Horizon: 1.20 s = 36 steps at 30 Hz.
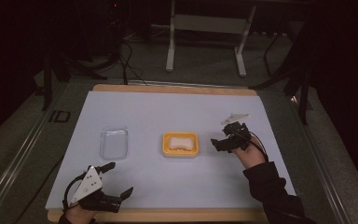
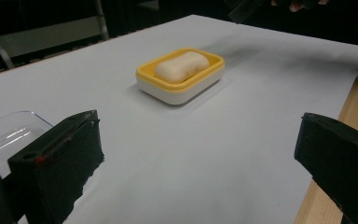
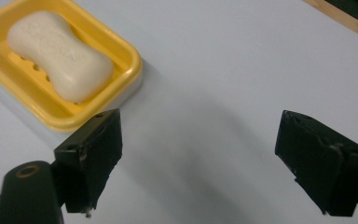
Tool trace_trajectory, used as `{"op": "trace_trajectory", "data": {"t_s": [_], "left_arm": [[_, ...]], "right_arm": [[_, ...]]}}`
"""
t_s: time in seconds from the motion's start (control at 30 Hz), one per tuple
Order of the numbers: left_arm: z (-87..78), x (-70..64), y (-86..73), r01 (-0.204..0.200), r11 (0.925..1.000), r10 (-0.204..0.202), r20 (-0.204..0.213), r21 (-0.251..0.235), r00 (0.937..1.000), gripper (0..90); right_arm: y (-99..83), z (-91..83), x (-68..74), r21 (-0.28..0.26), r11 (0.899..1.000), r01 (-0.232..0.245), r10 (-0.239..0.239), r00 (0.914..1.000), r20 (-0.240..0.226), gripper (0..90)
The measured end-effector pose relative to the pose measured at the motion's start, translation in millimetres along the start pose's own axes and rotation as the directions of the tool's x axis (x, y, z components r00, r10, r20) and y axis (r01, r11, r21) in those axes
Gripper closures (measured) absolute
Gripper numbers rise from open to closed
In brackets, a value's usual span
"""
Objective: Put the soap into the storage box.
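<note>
A white soap bar (image 1: 180,141) lies in a yellow soap dish (image 1: 165,144) at the middle of the white sheet. To the dish's left a clear plastic lid (image 1: 114,142) lies flat. My right gripper (image 1: 218,139) hovers just right of the dish, open and holding nothing. In the right gripper view the soap (image 3: 58,53) and dish (image 3: 121,56) sit at upper left, just beyond the open gripper (image 3: 200,149). My left gripper (image 1: 117,179) is open near the front left edge. In the left gripper view it (image 2: 198,154) faces the dish (image 2: 180,91), with the lid (image 2: 4,133) at left.
The white sheet (image 1: 168,107) covers a wooden table top whose edge (image 1: 158,215) shows at the front. Behind the table stand a white frame with legs (image 1: 170,46) and cables (image 1: 130,65) on the floor.
</note>
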<state>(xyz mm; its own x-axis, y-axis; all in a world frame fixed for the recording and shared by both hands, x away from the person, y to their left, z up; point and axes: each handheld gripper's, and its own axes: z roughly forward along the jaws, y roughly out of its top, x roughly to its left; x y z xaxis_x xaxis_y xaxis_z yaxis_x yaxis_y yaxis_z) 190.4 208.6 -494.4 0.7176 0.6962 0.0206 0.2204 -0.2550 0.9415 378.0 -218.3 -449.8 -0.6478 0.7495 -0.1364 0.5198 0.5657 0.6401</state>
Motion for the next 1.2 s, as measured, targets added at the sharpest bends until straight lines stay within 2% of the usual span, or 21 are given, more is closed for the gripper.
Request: {"op": "trace_trajectory", "data": {"t_s": [0.23, 0.47, 0.5, 0.57, 0.73, 0.93, 1.03, 1.2], "left_arm": [[-0.9, 0.0, 0.0, -0.001, 1.0000, 0.001, -0.002, 0.002, 1.0000, 1.1], [-0.6, -0.5, 0.0, -0.002, 1.0000, 0.002, 0.001, 0.005, 1.0000, 1.1], [-0.5, -0.6, -0.1, -0.002, 1.0000, 0.002, 0.001, 0.006, 1.0000, 1.1], [-0.1, -0.7, -0.2, -0.003, 1.0000, 0.003, 0.000, 0.007, 1.0000, 1.1], [0.3, -0.6, -0.2, -0.001, 1.0000, 0.001, -0.001, 0.009, 1.0000, 1.2], [0.8, -0.6, -0.2, 0.003, 0.9999, -0.003, 0.002, 0.011, 1.0000, 1.1], [0.4, -0.9, -0.1, 0.004, 1.0000, -0.004, 0.004, 0.009, 1.0000, 1.1], [-0.4, -0.8, 0.1, 0.007, 1.0000, -0.007, 0.011, 0.005, 0.9999, 1.2]], "right_arm": [[-18.3, -12.3, 1.9, -0.043, 0.998, -0.043, 0.045, 0.9976, 0.052, 14.8], [-37.8, -21.7, 3.9, -0.071, 0.994, -0.086, 0.090, 0.9940, 0.061, 14.9], [-43.2, -24.9, 3.2, -0.084, 0.992, -0.094, 0.100, 0.9925, 0.071, 14.9], [-48.1, -28.7, 1.8, -0.090, 0.989, -0.118, 0.123, 0.9909, 0.054, 14.9], [-62.1, -38.6, 0.1, -0.114, 0.981, -0.159, 0.167, 0.9840, 0.062, 14.8], [-79.1, -44.8, 2.5, -0.110, 0.980, -0.167, 0.176, 0.9814, 0.077, 14.8], [-88.2, -46.6, 3.5, -0.118, 0.975, -0.188, 0.198, 0.9766, 0.083, 14.8], [-97.1, -49.0, 9.5, -0.114, 0.975, -0.188, 0.198, 0.9770, 0.079, 14.8]]}}
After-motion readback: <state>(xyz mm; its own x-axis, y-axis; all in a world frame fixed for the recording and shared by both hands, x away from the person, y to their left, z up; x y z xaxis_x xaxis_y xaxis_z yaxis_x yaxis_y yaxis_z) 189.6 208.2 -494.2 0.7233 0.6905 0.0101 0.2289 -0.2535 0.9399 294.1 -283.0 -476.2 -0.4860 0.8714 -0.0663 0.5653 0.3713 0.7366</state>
